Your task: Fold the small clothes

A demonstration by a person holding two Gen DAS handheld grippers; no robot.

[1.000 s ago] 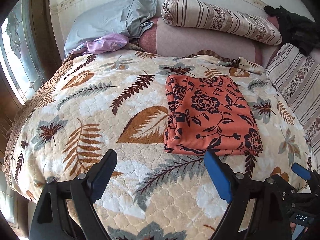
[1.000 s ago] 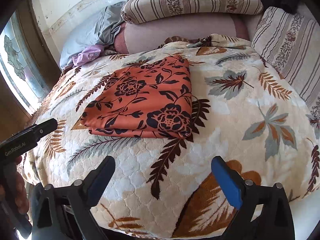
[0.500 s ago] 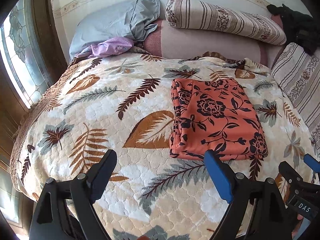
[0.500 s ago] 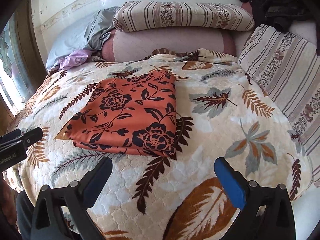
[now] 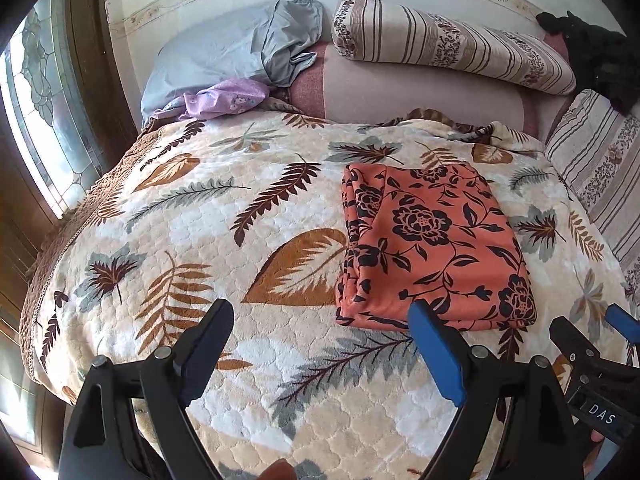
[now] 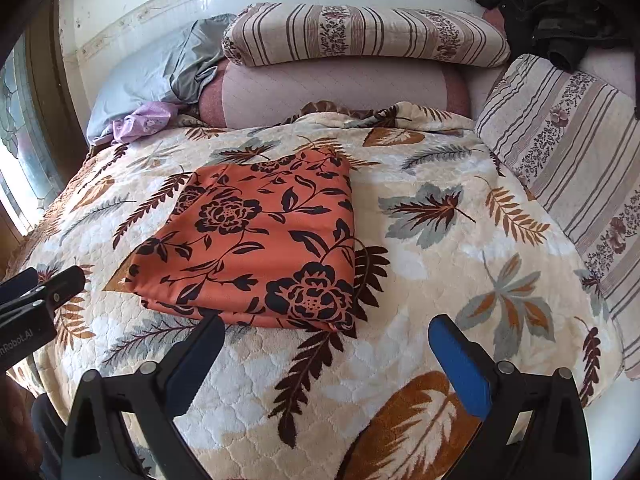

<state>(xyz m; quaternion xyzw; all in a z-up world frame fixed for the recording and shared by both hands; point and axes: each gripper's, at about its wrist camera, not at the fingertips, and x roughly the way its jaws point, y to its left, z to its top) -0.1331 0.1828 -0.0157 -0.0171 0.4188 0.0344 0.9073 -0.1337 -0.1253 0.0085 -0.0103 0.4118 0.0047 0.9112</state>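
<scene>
An orange cloth with black flowers [image 5: 432, 244] lies folded into a flat rectangle on the leaf-patterned bedspread [image 5: 200, 240]; it also shows in the right wrist view [image 6: 256, 248]. My left gripper [image 5: 320, 336] is open and empty, held above the bed's near edge, short of the cloth's near left corner. My right gripper [image 6: 328, 344] is open and empty, just short of the cloth's near right corner. The right gripper also shows at the left wrist view's right edge [image 5: 592, 340], and the left gripper at the right wrist view's left edge [image 6: 36, 292].
Striped pillows [image 6: 360, 36] and a pink bolster [image 6: 340, 92] line the head of the bed. A grey-blue pillow [image 5: 224, 52] and a lilac cloth [image 5: 224, 98] lie at the far left. A striped cushion [image 6: 568, 152] stands right, dark clothing [image 6: 560, 20] above it. A window [image 5: 40, 112] is left.
Both grippers have pulled back and up from the bed, so the folded cloth sits farther away. The cloth has not moved. Both grippers stay open.
</scene>
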